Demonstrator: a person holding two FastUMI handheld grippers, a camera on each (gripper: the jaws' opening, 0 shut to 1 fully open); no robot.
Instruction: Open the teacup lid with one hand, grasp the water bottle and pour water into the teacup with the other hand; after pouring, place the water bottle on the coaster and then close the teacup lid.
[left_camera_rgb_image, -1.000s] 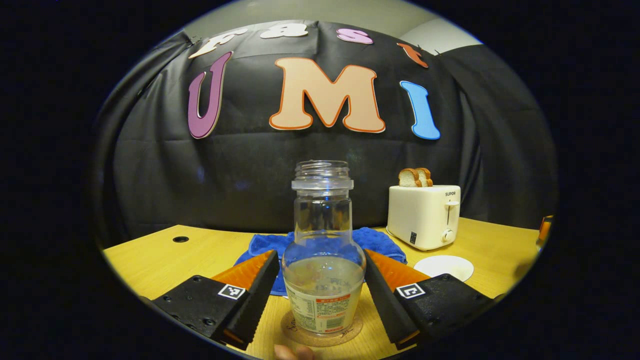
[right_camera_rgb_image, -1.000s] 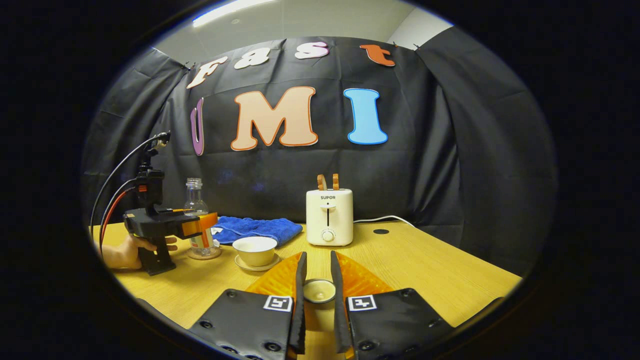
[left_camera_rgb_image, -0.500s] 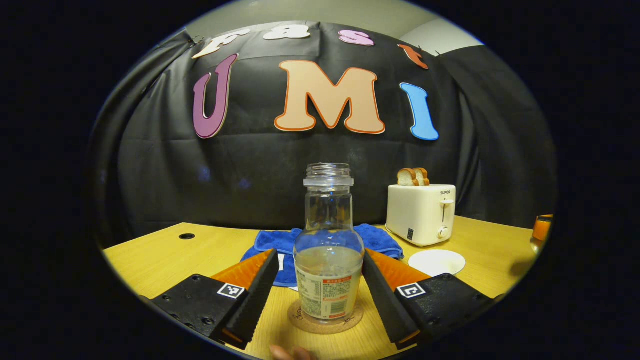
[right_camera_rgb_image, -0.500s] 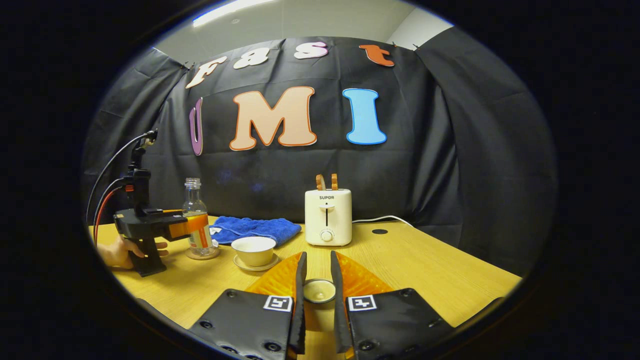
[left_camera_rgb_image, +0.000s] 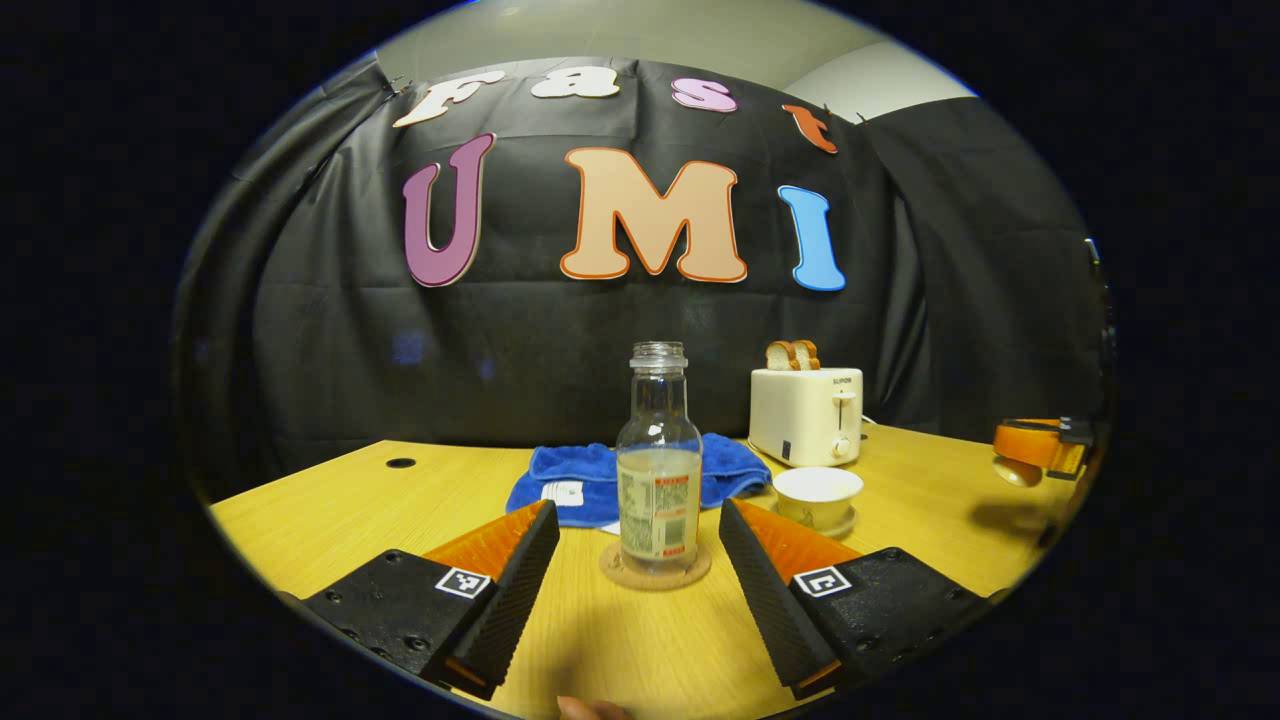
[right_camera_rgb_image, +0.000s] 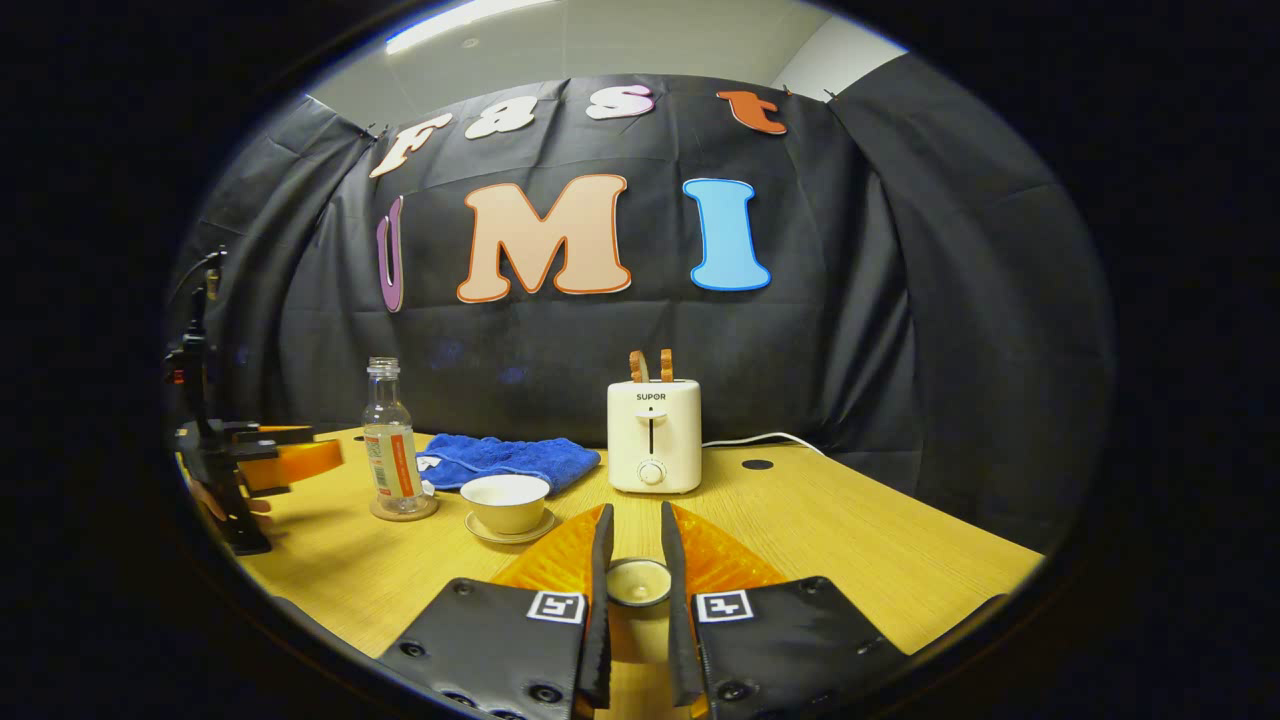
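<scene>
A clear uncapped water bottle (left_camera_rgb_image: 659, 470) (right_camera_rgb_image: 391, 450), part full, stands upright on a round cork coaster (left_camera_rgb_image: 655, 566) (right_camera_rgb_image: 403, 510). My left gripper (left_camera_rgb_image: 635, 545) is open, well back from the bottle, with nothing between its fingers; it also appears at the far left (right_camera_rgb_image: 262, 462) in the right gripper view. The white teacup (left_camera_rgb_image: 818, 494) (right_camera_rgb_image: 506, 500) sits uncovered on its saucer, right of the bottle. My right gripper (right_camera_rgb_image: 632, 570) is shut on the teacup lid (right_camera_rgb_image: 638, 583), held above the table; it shows at the right edge (left_camera_rgb_image: 1035, 447) of the left gripper view.
A blue towel (left_camera_rgb_image: 610, 477) (right_camera_rgb_image: 505, 457) lies behind the bottle and cup. A cream toaster (left_camera_rgb_image: 806, 415) (right_camera_rgb_image: 653, 435) with bread slices stands at the back. The wooden table (right_camera_rgb_image: 850, 540) has cable holes (left_camera_rgb_image: 400, 463) (right_camera_rgb_image: 757, 464).
My left gripper has pulled straight back from the bottle, which stays on the coaster. The right gripper holds the lid in the same place.
</scene>
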